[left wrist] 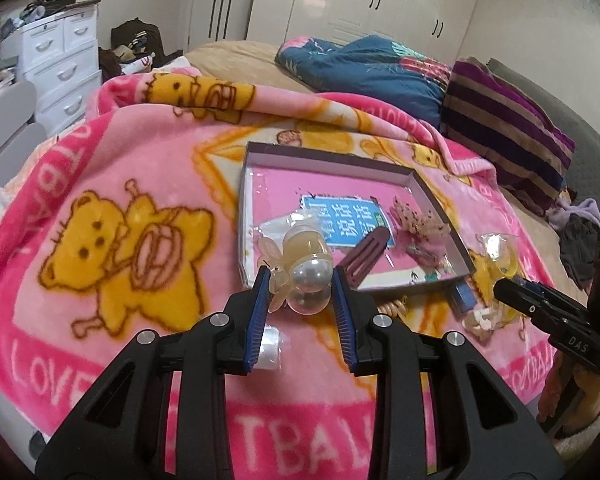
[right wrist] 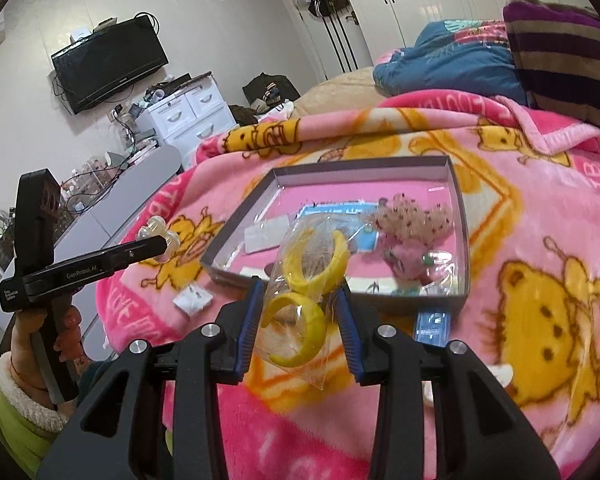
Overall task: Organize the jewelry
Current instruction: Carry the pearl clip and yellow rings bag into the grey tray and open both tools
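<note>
In the left wrist view my left gripper [left wrist: 301, 276] is shut on a translucent hair clip with large pearl beads [left wrist: 306, 276], held above the pink blanket just short of the open shallow box [left wrist: 324, 162]. In the right wrist view my right gripper [right wrist: 300, 286] is shut on a clear bag of yellow crescent hoops [right wrist: 306, 280], hanging in front of the box's [right wrist: 360, 170] near wall. Inside the box lie a maroon clip [left wrist: 370, 256], a beige fuzzy hair piece [right wrist: 412, 216] and a pink fuzzy piece [right wrist: 408, 258]. Each view shows the other gripper off to the side: the right one [left wrist: 504, 290] and the left one [right wrist: 162, 244].
On the bear-print blanket [left wrist: 120, 184] near the box lie a small white packet [right wrist: 193, 300], a small blue box [right wrist: 432, 322] and a coiled hair tie [left wrist: 392, 304]. A hand in a green sleeve [right wrist: 24, 412] grips the left tool. A striped pillow [left wrist: 508, 140] and blue quilt [left wrist: 364, 68] lie behind.
</note>
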A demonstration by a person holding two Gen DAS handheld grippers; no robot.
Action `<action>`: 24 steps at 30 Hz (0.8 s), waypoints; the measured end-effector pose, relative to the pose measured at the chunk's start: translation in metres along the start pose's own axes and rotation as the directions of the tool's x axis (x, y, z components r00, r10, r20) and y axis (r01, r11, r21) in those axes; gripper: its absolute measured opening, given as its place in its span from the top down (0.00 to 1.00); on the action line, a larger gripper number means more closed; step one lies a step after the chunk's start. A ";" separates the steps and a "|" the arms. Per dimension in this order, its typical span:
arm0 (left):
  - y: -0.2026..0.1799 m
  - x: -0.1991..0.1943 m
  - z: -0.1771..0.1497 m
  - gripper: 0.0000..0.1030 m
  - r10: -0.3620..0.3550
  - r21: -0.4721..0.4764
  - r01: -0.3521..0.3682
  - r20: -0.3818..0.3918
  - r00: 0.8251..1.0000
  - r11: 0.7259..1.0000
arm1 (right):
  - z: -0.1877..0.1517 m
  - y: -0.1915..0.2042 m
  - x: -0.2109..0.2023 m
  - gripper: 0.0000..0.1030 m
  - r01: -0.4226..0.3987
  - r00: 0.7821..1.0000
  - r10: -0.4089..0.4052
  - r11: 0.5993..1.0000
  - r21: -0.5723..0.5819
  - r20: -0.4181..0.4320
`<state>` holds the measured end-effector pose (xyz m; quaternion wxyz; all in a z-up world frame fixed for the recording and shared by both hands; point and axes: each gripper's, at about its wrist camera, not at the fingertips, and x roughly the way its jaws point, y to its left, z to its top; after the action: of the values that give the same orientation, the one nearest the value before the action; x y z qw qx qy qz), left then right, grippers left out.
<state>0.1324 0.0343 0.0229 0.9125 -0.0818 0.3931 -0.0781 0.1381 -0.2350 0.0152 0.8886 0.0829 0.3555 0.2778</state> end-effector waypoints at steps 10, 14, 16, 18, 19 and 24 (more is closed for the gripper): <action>0.005 0.007 0.020 0.78 -0.017 -0.008 0.017 0.016 1.000 1.000 | 0.024 -0.009 -0.002 0.66 0.046 0.997 -0.046 0.999 -0.011 0.056; 0.002 0.014 0.027 0.78 -0.021 -0.002 0.021 0.012 1.000 1.000 | 0.033 -0.016 -0.003 0.66 0.067 0.995 -0.067 0.998 -0.007 0.078; 0.000 0.018 0.030 0.78 -0.019 0.005 0.019 0.010 1.000 1.000 | 0.037 -0.020 -0.006 0.66 0.087 0.992 -0.086 0.996 -0.007 0.094; -0.002 0.022 0.033 0.78 -0.021 0.012 0.021 0.008 1.000 1.000 | 0.042 -0.025 -0.008 0.66 0.098 0.989 -0.097 0.995 -0.002 0.109; -0.003 0.024 0.035 0.78 -0.022 0.014 0.022 0.005 1.000 1.000 | 0.043 -0.028 -0.009 0.66 0.107 0.988 -0.106 0.994 -0.002 0.112; -0.012 0.040 0.042 0.78 -0.026 0.037 0.026 -0.011 1.000 0.999 | 0.051 -0.043 -0.008 0.66 0.154 0.980 -0.154 0.988 0.011 0.124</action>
<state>0.1892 0.0178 0.0260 0.9107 -0.0693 0.3953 -0.0978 0.1872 -0.2728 0.0424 0.9278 0.0730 0.3049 0.2023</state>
